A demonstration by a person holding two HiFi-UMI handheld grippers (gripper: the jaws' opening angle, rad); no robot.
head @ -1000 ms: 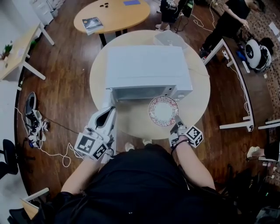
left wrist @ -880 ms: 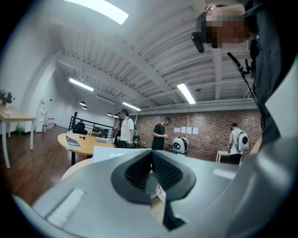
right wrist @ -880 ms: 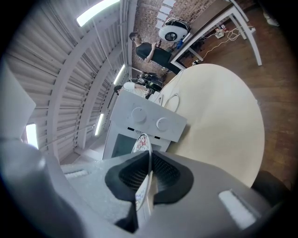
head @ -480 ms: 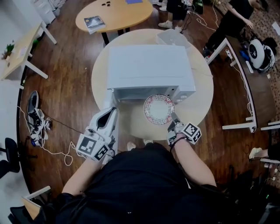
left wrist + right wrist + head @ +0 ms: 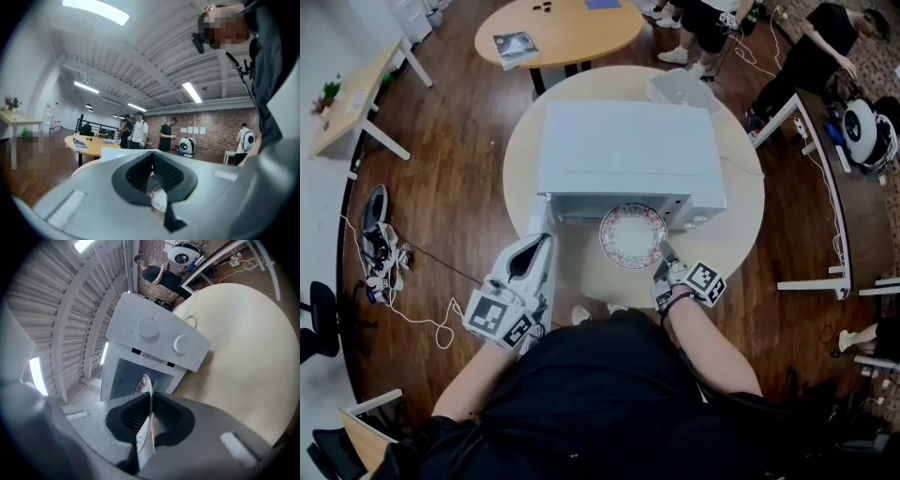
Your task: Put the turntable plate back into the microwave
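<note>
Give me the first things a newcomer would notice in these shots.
A white microwave fills the middle of a round table, its front opening facing the person. Right at that opening, the right gripper is shut on the rim of a red-patterned plate, holding it roughly level. The left gripper sits by the microwave's left front corner.

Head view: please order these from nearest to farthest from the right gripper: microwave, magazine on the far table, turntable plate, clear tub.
1. Turntable plate: clamped in the right gripper, at the microwave's opening.
2. Microwave: just beyond the plate, mid-table.
3. Clear tub: behind the microwave, at the back right.
4. Magazine: on the far table, top left.
</note>
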